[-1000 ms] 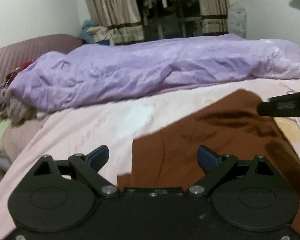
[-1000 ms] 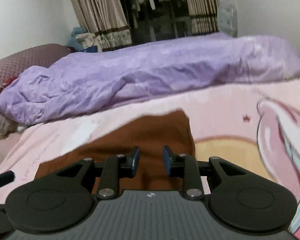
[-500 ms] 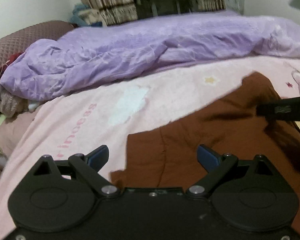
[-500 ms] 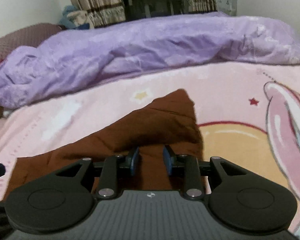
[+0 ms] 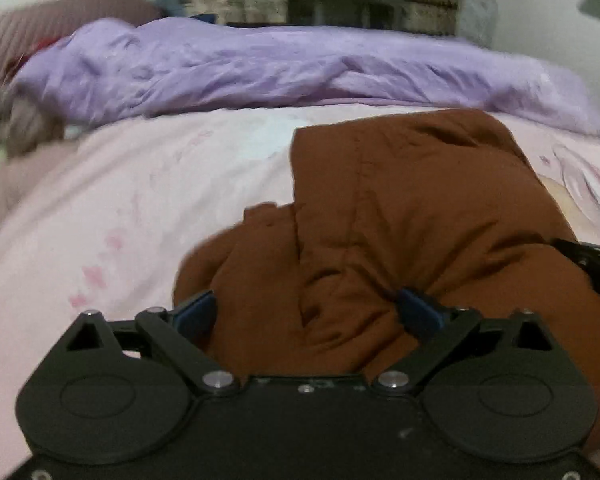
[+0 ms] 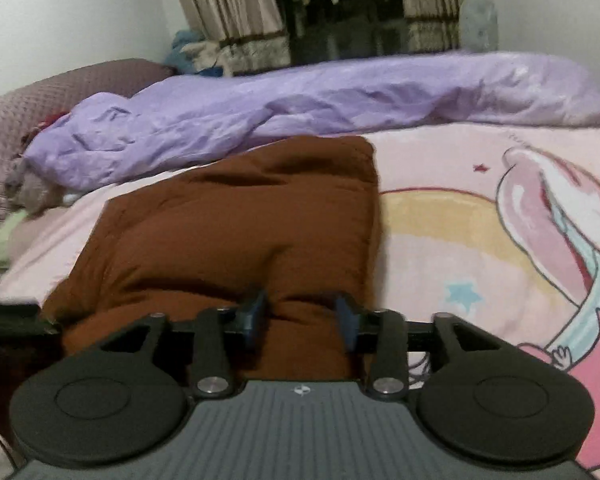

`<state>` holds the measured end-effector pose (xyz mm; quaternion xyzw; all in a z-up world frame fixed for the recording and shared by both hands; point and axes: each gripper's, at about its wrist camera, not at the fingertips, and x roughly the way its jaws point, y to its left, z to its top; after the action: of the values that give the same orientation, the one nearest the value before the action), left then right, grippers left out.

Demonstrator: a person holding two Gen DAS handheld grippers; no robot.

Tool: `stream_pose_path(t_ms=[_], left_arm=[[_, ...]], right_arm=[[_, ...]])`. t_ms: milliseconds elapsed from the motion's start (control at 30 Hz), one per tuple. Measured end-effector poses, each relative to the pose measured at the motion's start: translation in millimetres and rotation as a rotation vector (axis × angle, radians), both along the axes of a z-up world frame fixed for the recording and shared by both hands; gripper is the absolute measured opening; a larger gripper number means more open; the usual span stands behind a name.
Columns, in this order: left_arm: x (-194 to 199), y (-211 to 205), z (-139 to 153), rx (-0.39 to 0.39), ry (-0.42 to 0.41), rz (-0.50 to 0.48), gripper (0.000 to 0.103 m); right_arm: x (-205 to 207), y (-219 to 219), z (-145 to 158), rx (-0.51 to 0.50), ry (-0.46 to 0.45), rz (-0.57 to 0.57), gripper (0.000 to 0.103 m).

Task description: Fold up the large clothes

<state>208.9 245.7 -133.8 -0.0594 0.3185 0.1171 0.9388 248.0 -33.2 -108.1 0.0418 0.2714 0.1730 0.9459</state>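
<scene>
Both grippers' jaws have just been opening: left gripper (image 5: 306,314) spread wide, right gripper (image 6: 300,320) partly spread, brown garment (image 6: 236,224) bunched between each.

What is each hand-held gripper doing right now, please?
Left hand-held gripper: wide open over the brown garment.
Right hand-held gripper: open, just been opening; brown cloth between its fingers, not pinched.
</scene>
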Motion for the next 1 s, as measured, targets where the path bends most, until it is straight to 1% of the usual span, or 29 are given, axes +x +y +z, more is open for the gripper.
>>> stream_pose_path(t_ms=[33, 67, 100, 133, 167, 200, 233, 267, 300, 367, 400, 433, 500, 533, 567, 600, 700, 733, 767, 800, 833, 900, 933, 967, 1000], left_arm=[[-4, 5, 4, -0.032, -0.007, -0.004, 0.103], [-10, 14, 15, -0.063, -0.006, -0.013, 0.103], [-16, 21, 25, -0.075, -0.013, -0.016, 0.103], [-21, 30, 33, -0.086, -0.012, -0.026, 0.103], [-25, 41, 38, -0.098, -0.008, -0.032, 0.102], [-27, 51, 39, -0.110, -0.012, -0.014, 0.102], [-24, 65, 39, -0.144, -0.008, 0.031, 0.100], [-21, 75, 36, -0.185, 0.017, 0.056, 0.100], [-18, 83, 30, -0.234, 0.047, 0.058, 0.099], [-7, 88, 11, -0.360, 0.111, -0.008, 0.098], [-1, 84, 2, -0.398, 0.132, -0.035, 0.098], [2, 80, -4, -0.419, 0.145, -0.051, 0.098], [7, 75, -8, -0.424, 0.152, -0.060, 0.098], [11, 76, -10, -0.446, 0.153, -0.064, 0.098], [15, 77, -11, -0.453, 0.157, -0.070, 0.099], [20, 79, -12, -0.452, 0.162, -0.074, 0.103], [30, 79, -14, -0.420, 0.167, -0.078, 0.103], [34, 78, -12, -0.408, 0.175, -0.081, 0.103], [35, 79, -12, -0.404, 0.176, -0.085, 0.103], [37, 81, -12, -0.403, 0.172, -0.088, 0.103], [38, 82, -13, -0.399, 0.164, -0.098, 0.103], [40, 87, -14, -0.417, 0.171, -0.120, 0.103], [36, 91, -12, -0.452, 0.177, -0.107, 0.103], [27, 93, -8, -0.485, 0.157, -0.097, 0.103], [20, 90, -6, -0.476, 0.139, -0.109, 0.103]], right_arm=[[-3, -2, 4, 0.002, -0.010, 0.000, 0.052], [-6, -5, 11, 0.005, -0.013, 0.012, 0.053], [-8, -12, 19, 0.014, -0.011, 0.035, 0.061], [-7, -20, 25, 0.028, -0.004, 0.047, 0.077], [-6, -30, 29, 0.046, 0.008, 0.047, 0.085], [-5, -41, 31, 0.065, 0.024, 0.039, 0.092], [0, -51, 31, 0.092, 0.047, 0.024, 0.092], [2, -58, 28, 0.111, 0.067, 0.011, 0.092], [7, -62, 23, 0.130, 0.102, 0.005, 0.092], [16, -62, 16, 0.146, 0.179, 0.026, 0.092], [17, -59, 12, 0.150, 0.209, 0.039, 0.091], [16, -55, 10, 0.139, 0.209, 0.033, 0.091], [10, -46, 14, 0.077, 0.166, 0.030, 0.091], [9, -42, 15, 0.055, 0.153, 0.035, 0.090], [10, -40, 17, 0.045, 0.148, 0.041, 0.090], [13, -38, 17, 0.047, 0.150, 0.047, 0.090], [31, -33, 6, 0.057, 0.185, 0.059, 0.103], [36, -34, 2, 0.066, 0.194, 0.049, 0.103], [42, -37, -3, 0.083, 0.204, 0.041, 0.103], [48, -43, -9, 0.137, 0.232, 0.063, 0.103], [57, -51, -18, 0.228, 0.285, 0.083, 0.103], [75, -66, -35, 0.445, 0.433, 0.109, 0.103], [75, -72, -34, 0.488, 0.455, 0.114, 0.103], [72, -75, -28, 0.493, 0.453, 0.135, 0.103], [63, -77, -17, 0.478, 0.415, 0.161, 0.103]])
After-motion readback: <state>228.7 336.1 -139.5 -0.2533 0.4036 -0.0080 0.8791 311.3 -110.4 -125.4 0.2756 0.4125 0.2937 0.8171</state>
